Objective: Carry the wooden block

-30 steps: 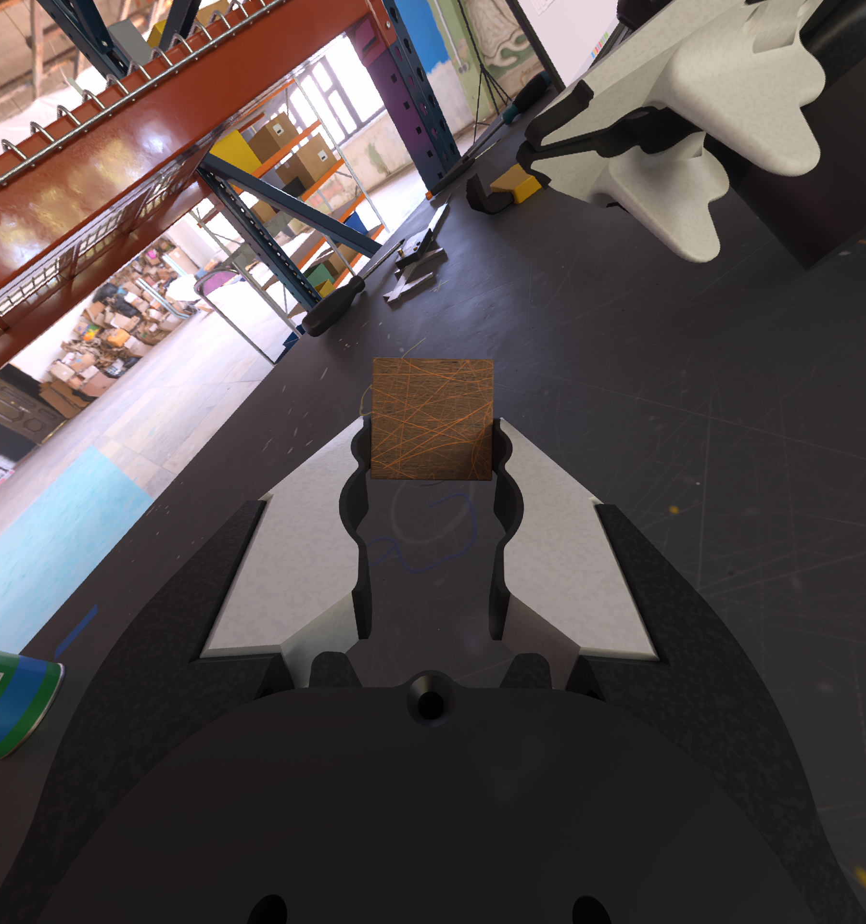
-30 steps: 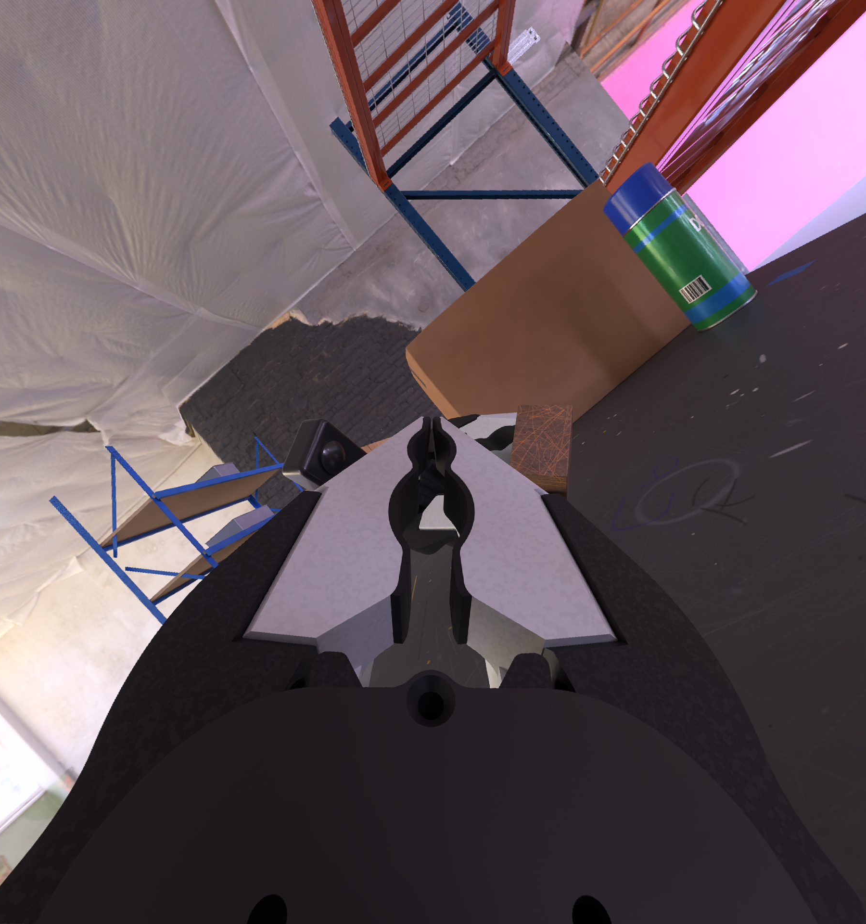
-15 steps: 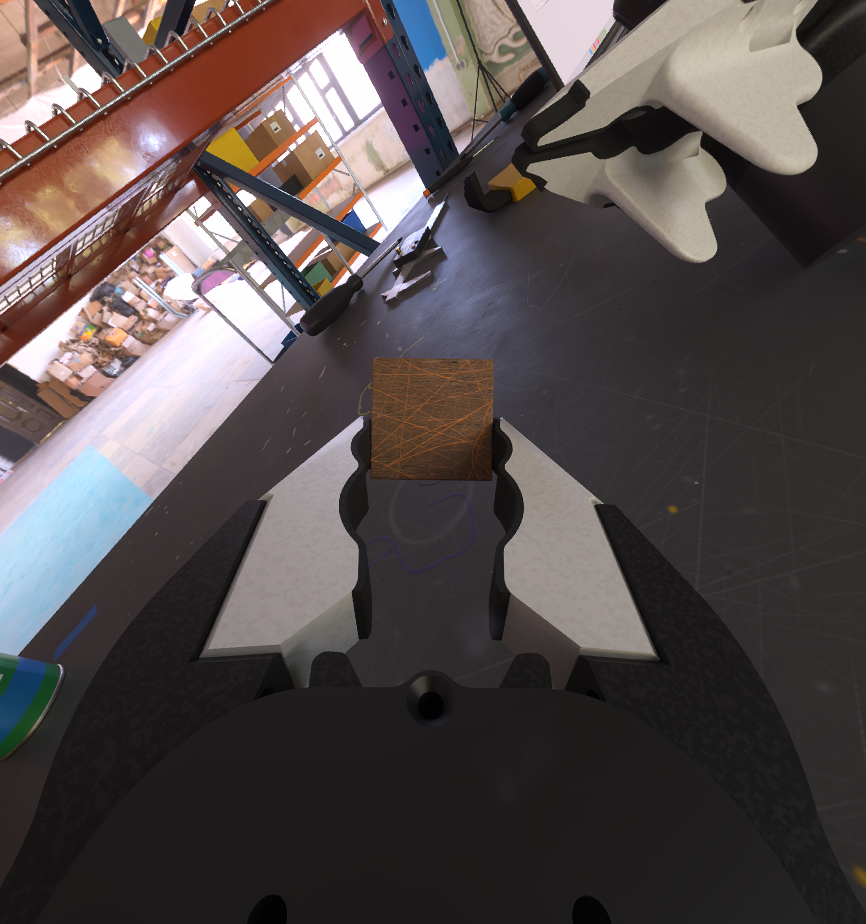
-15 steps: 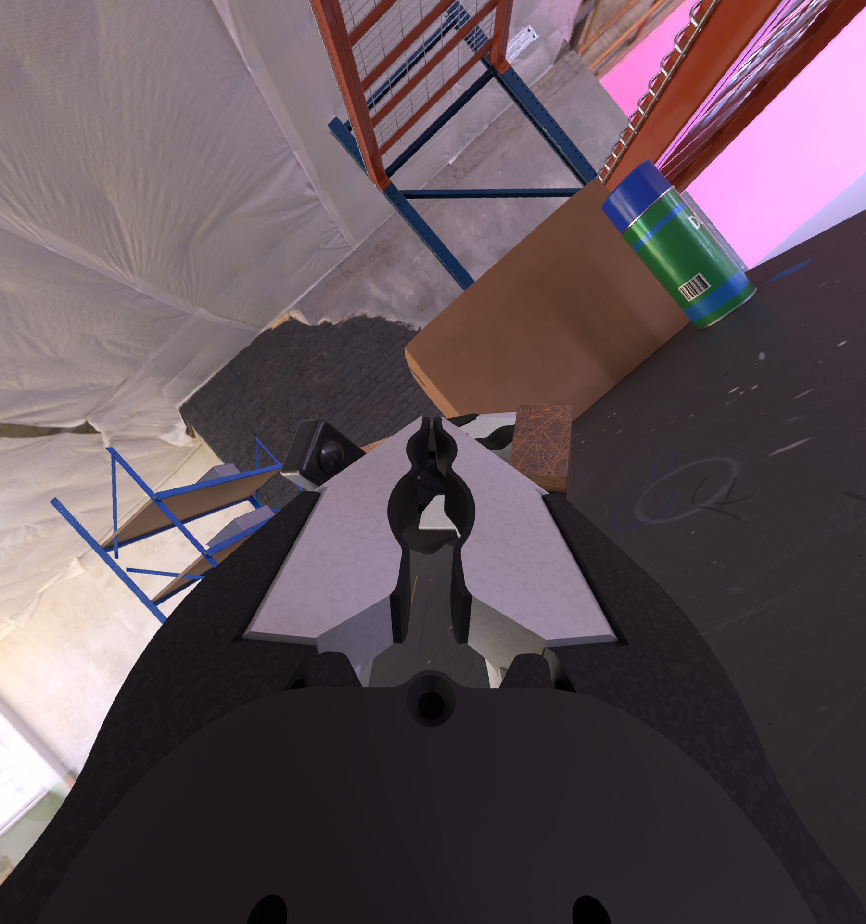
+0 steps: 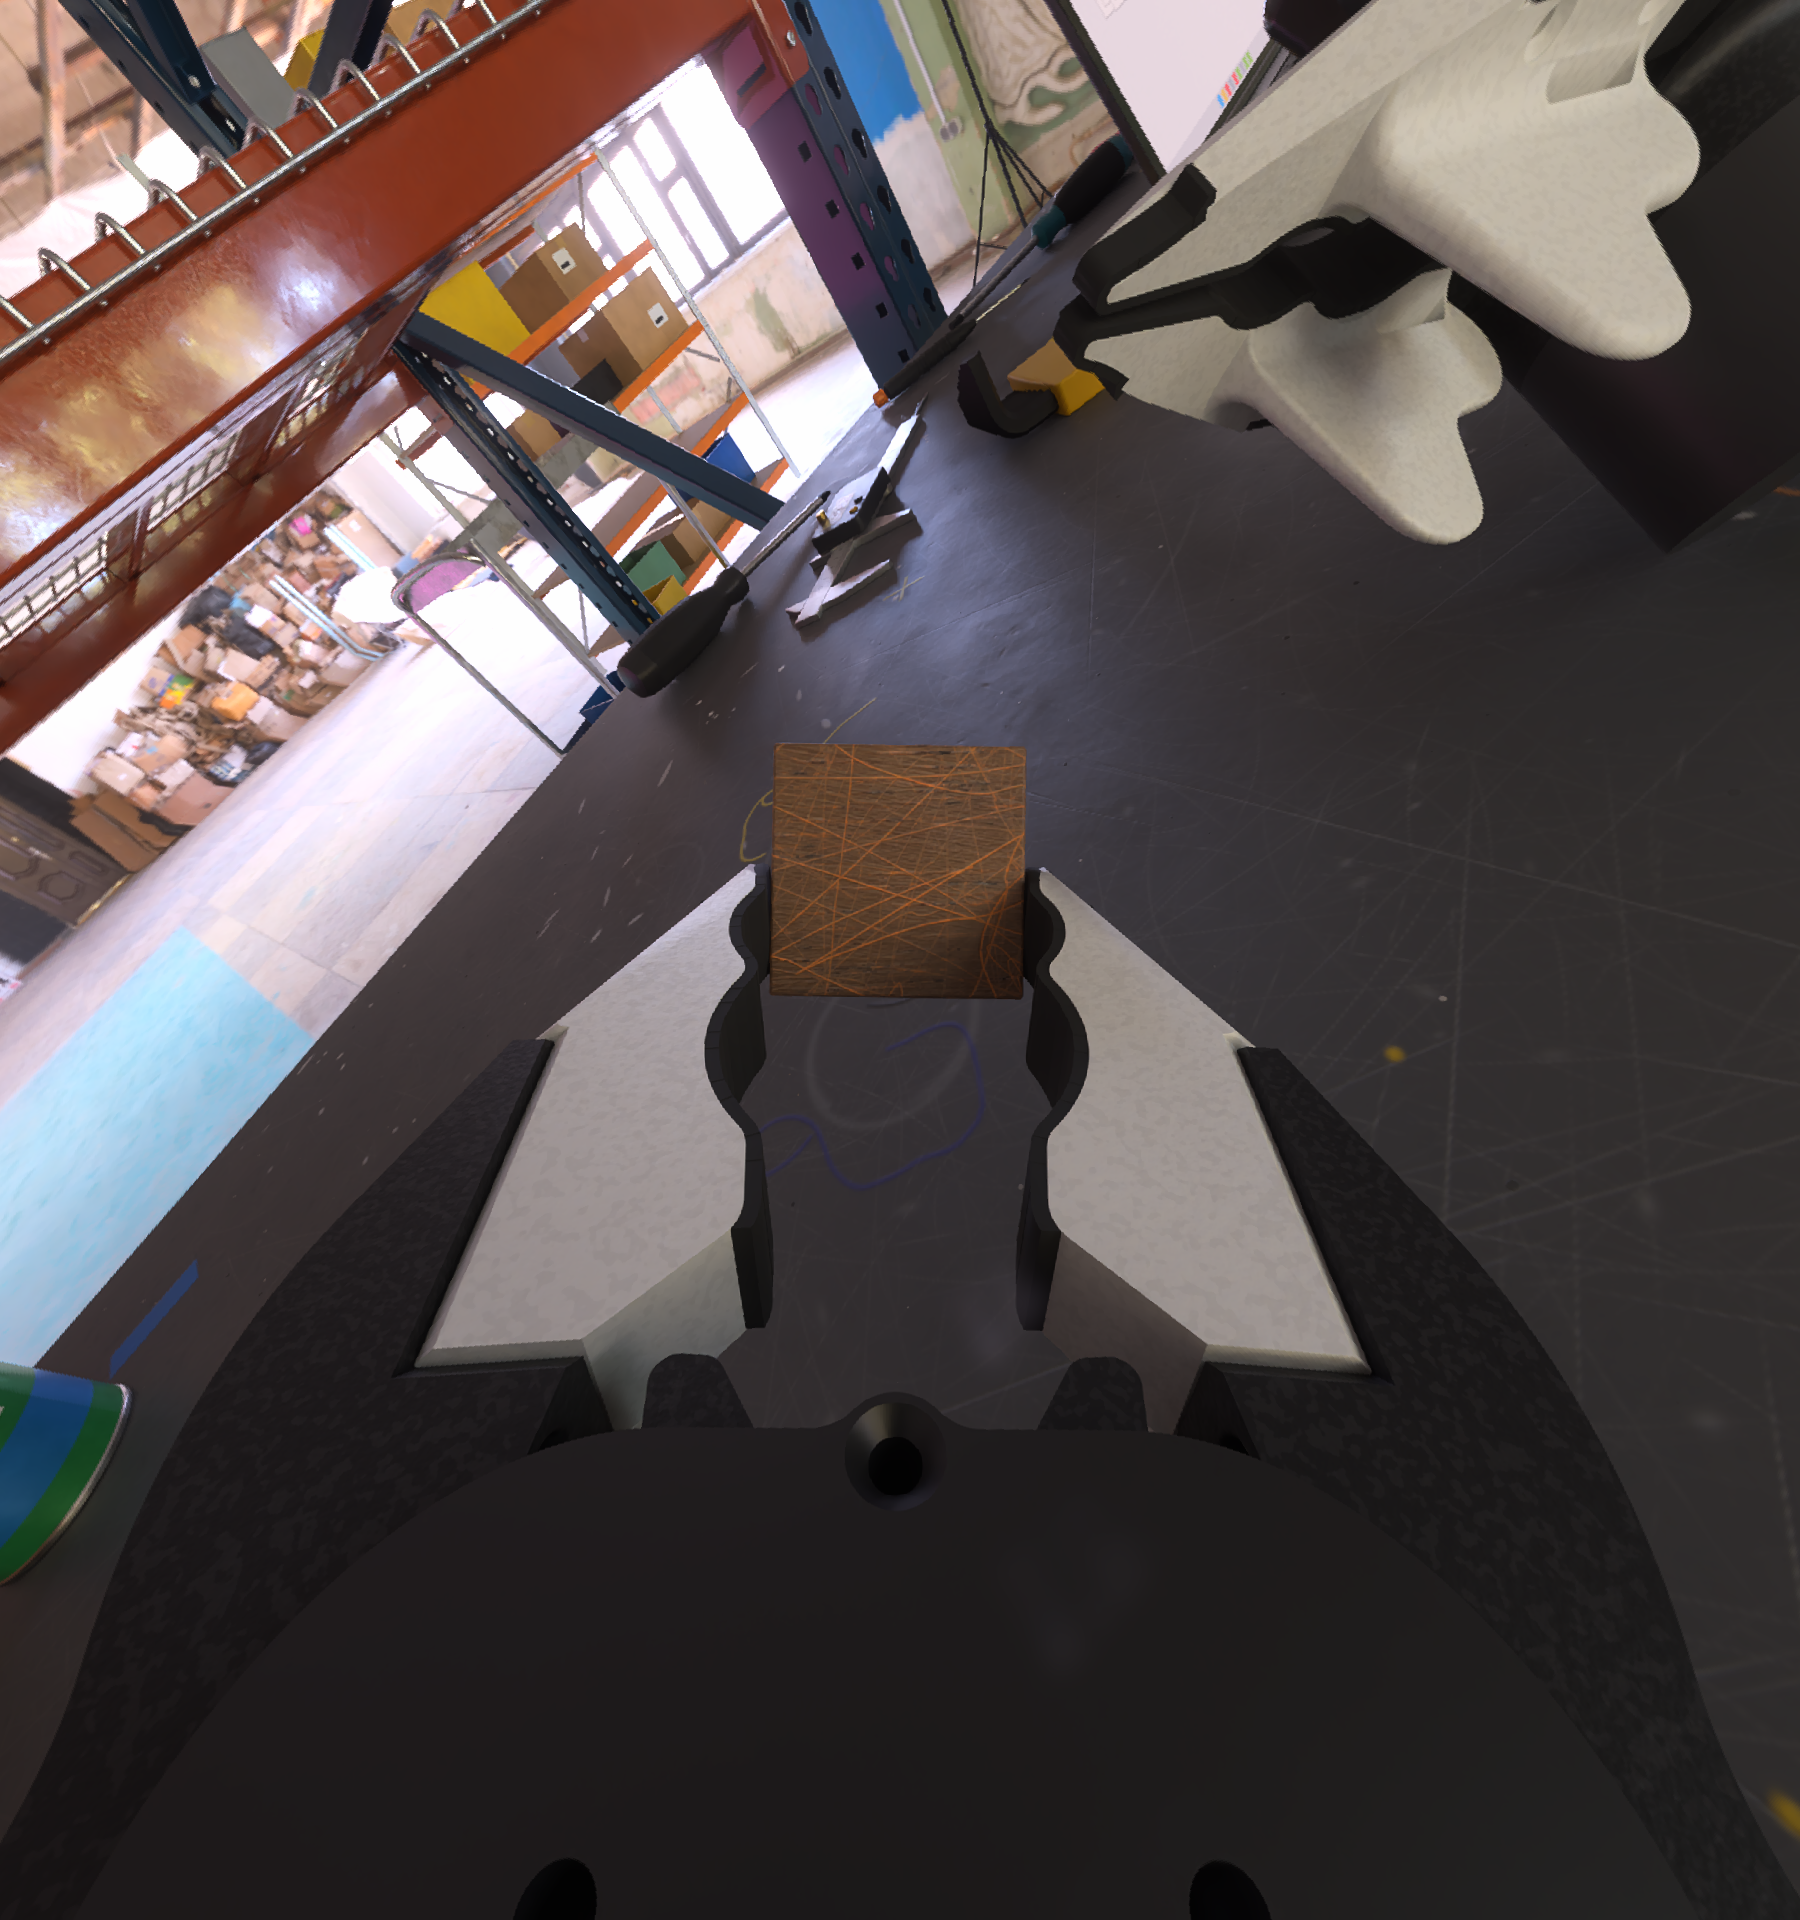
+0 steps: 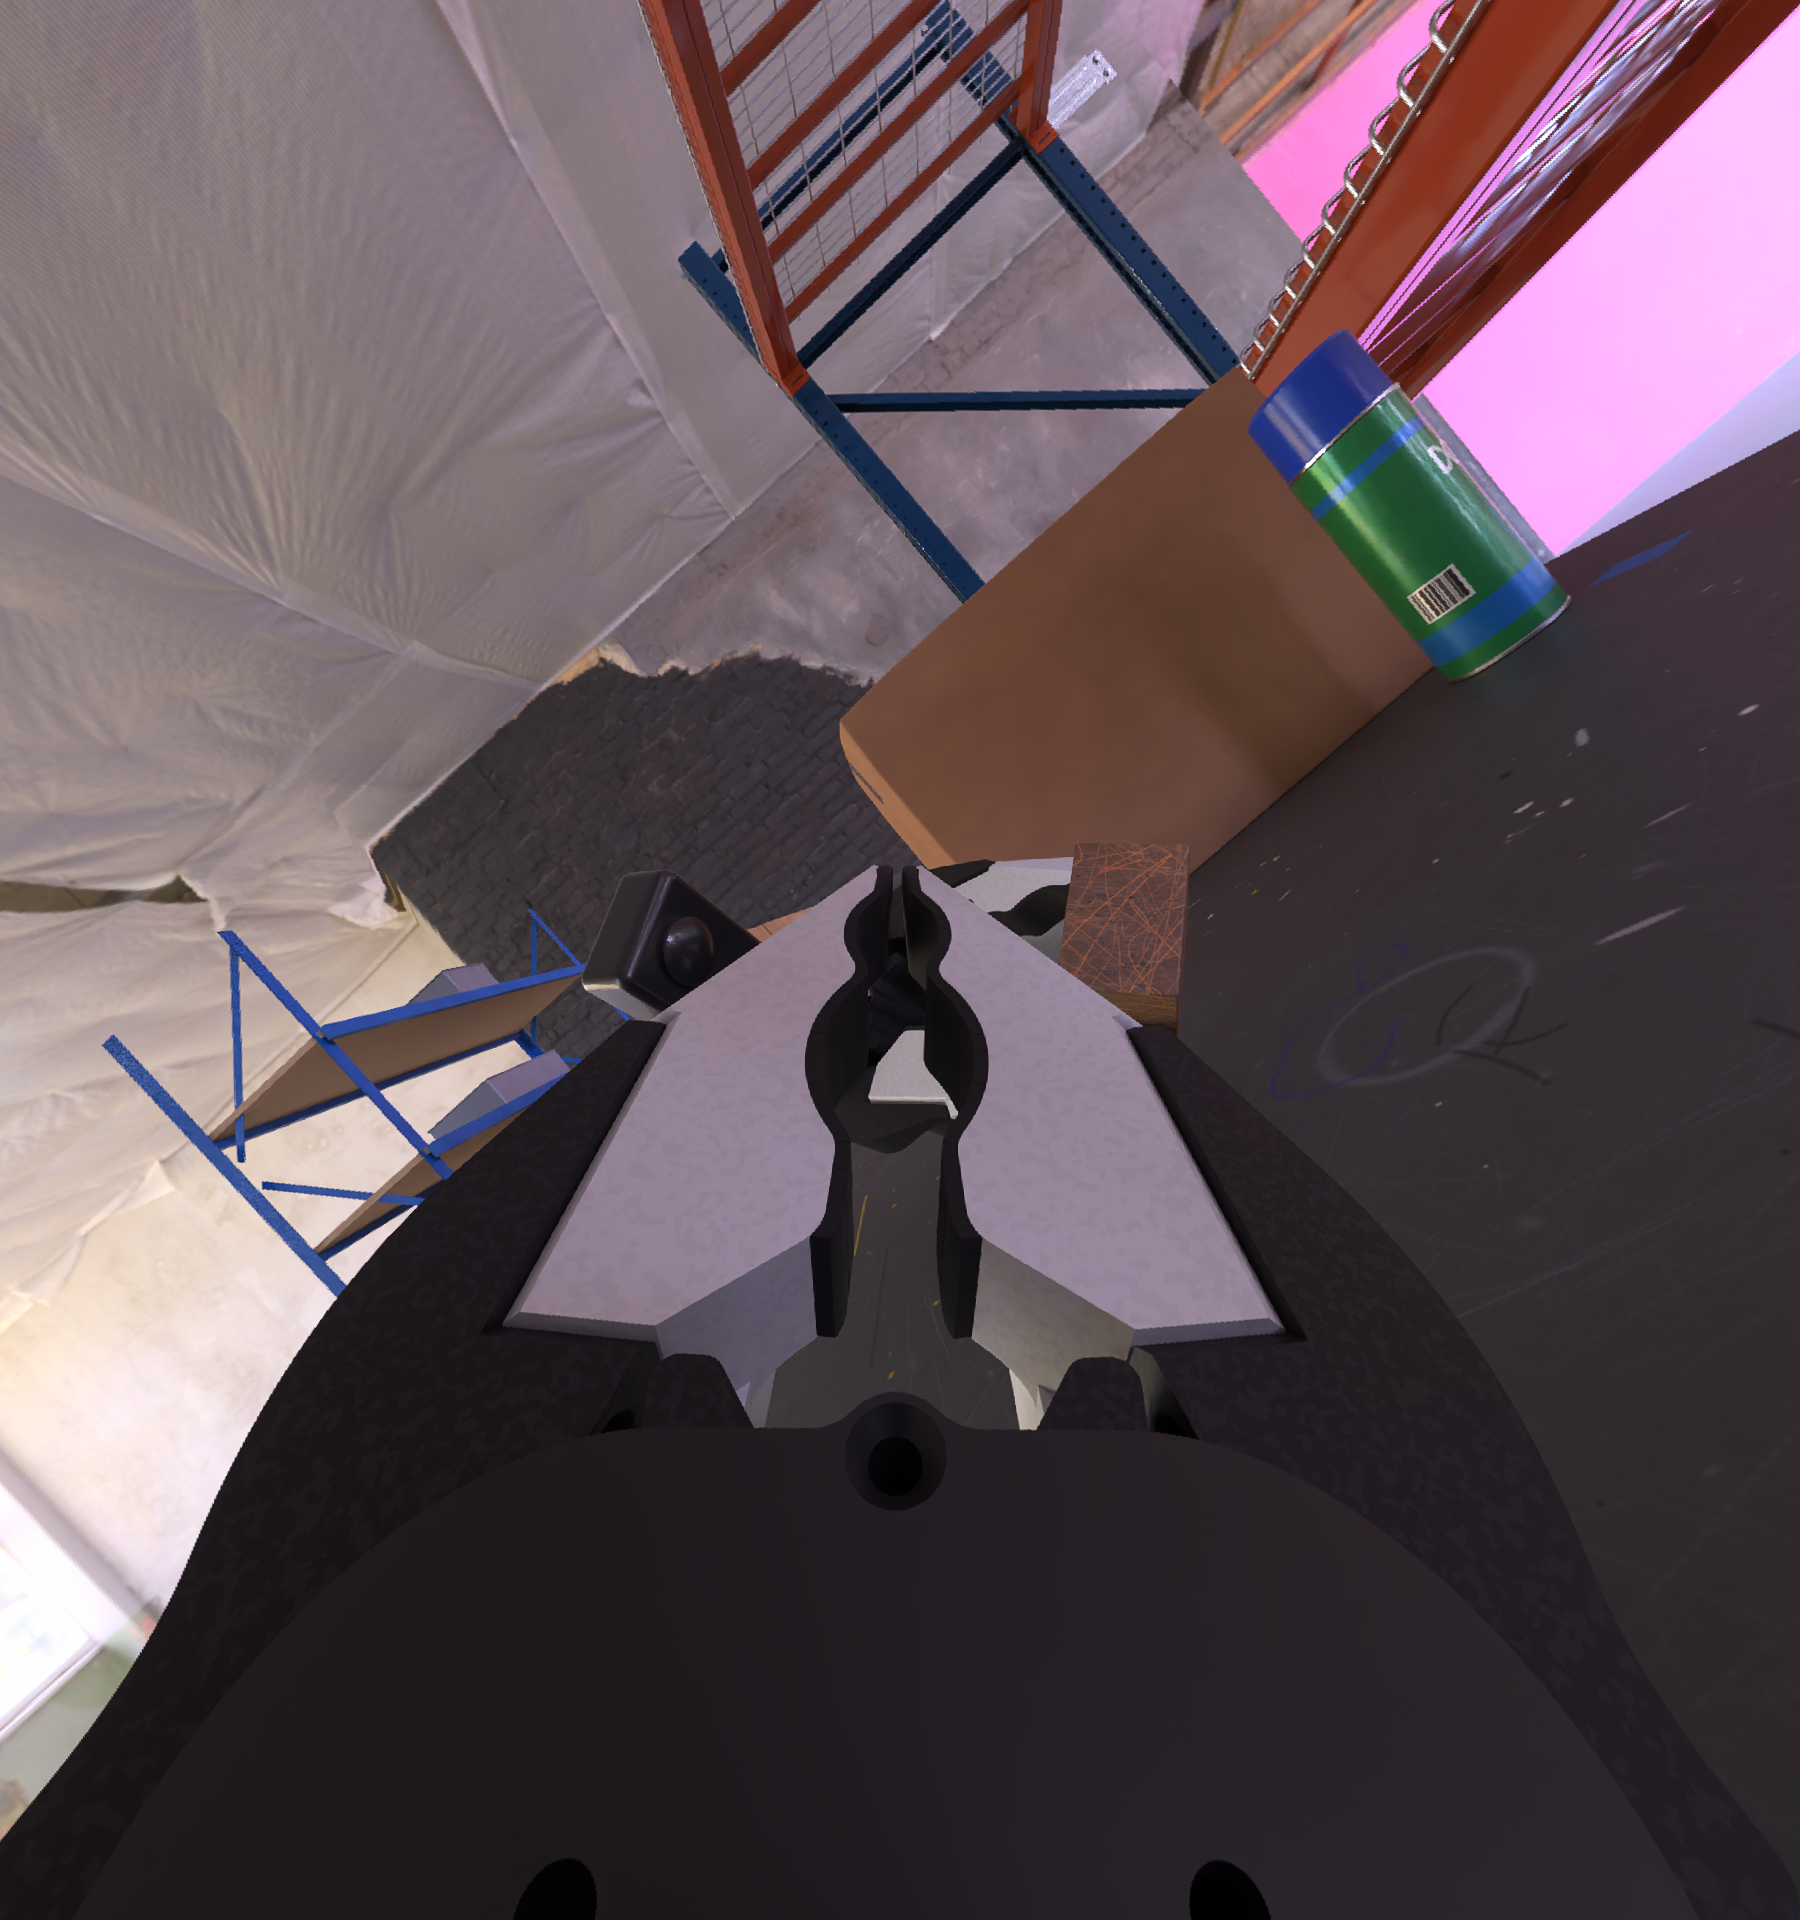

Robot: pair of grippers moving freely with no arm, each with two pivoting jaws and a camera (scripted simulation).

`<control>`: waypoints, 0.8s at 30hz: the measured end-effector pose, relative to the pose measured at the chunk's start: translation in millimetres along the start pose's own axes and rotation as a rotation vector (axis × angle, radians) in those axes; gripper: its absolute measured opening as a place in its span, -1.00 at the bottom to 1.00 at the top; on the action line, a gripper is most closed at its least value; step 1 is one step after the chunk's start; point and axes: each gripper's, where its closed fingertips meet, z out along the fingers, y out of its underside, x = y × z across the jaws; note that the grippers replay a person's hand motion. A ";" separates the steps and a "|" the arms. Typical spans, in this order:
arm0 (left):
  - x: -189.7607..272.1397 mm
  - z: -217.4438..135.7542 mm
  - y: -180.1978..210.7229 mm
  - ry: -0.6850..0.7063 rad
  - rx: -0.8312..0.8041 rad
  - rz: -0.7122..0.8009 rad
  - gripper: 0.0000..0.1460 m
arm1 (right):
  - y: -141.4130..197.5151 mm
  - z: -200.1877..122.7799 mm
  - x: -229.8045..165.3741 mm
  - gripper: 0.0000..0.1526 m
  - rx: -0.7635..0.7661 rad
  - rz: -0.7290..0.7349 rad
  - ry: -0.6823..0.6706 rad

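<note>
The wooden block [image 5: 898,871] is a scratched brown cube held between the fingertips of my left gripper [image 5: 898,914], which is shut on its two sides just above the dark table [image 5: 1395,1039]. My right gripper [image 6: 896,883] is shut and empty, with its tips touching. In the right wrist view the block [image 6: 1130,925] shows just right of those tips, and the left gripper [image 6: 1021,883] is mostly hidden behind them. The right gripper also shows in the left wrist view [image 5: 1395,260], at the top right, beyond the block.
A green and blue can [image 6: 1415,520] stands by a brown cardboard box [image 6: 1135,665] at the table's edge; the can also shows in the left wrist view [image 5: 13,1475]. A black-handled screwdriver [image 5: 698,634], metal pieces [image 5: 854,561] and a yellow-black tool [image 5: 1031,390] lie beyond the block.
</note>
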 end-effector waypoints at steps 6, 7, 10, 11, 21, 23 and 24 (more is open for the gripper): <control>-0.7 -0.2 0.1 -0.001 0.000 -0.005 -0.34 | 0.0 0.0 0.1 -0.98 -0.001 0.002 0.000; -1.0 -0.3 0.1 -0.003 0.000 -0.006 -0.34 | 0.0 0.0 0.2 -0.98 0.000 0.002 0.000; -1.1 -0.3 0.1 -0.003 0.000 -0.007 -0.34 | 0.0 -0.1 0.3 -0.98 -0.001 0.004 0.000; -1.0 -0.3 0.1 -0.003 0.000 -0.006 -0.34 | 0.0 -0.1 0.3 -0.98 0.000 0.005 0.000; -0.8 -0.1 0.3 -0.003 -0.002 -0.003 -0.34 | -0.1 -0.3 0.5 -0.99 -0.001 0.010 -0.002; -0.8 -0.1 0.3 -0.003 -0.002 -0.003 -0.34 | -0.1 -0.3 0.5 -0.98 -0.001 0.010 -0.002; -0.9 -0.1 0.3 -0.003 -0.002 -0.003 -0.34 | -0.1 -0.3 0.5 -0.98 -0.001 0.010 -0.002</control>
